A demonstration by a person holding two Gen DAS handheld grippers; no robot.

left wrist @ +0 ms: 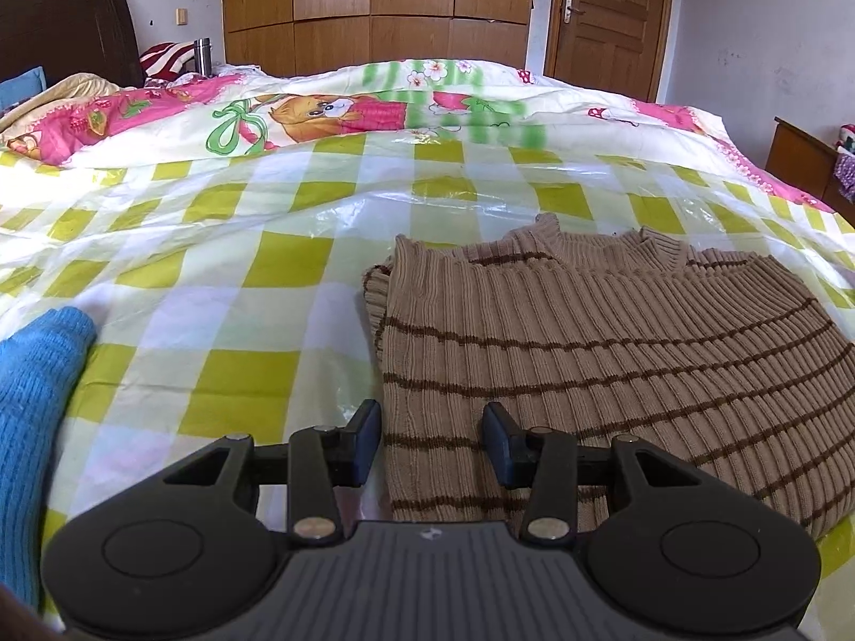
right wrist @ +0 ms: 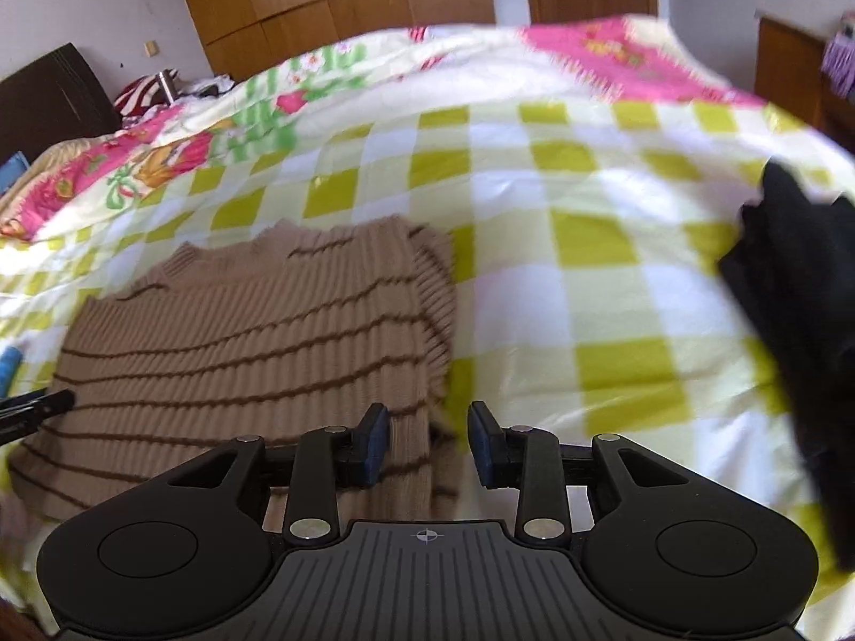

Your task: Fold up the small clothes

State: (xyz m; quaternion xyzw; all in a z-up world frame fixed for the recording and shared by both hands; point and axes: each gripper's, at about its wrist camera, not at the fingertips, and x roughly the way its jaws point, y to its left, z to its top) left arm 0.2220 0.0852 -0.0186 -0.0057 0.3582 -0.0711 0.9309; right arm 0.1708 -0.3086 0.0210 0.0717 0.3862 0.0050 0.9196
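ribbed tan sweater (left wrist: pixel 588 352) (brown stripes), glossy checked sheet (left wrist: pixel 256 278)

Ribbed knit sweater (left wrist: pixel 588 352) lies on a glossy, crinkled plastic sheet (left wrist: pixel 224 288).

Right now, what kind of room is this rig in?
A home bedroom, most likely: a bed under a checked sheet, a dark headboard, and a wooden wardrobe beside a door. A tan striped sweater lies on the bed.

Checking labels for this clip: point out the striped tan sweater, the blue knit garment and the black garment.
striped tan sweater (left wrist: pixel 588 342), left wrist view, ribbed body
blue knit garment (left wrist: pixel 37 374), left wrist view, upper part
black garment (right wrist: pixel 801 278), right wrist view, middle
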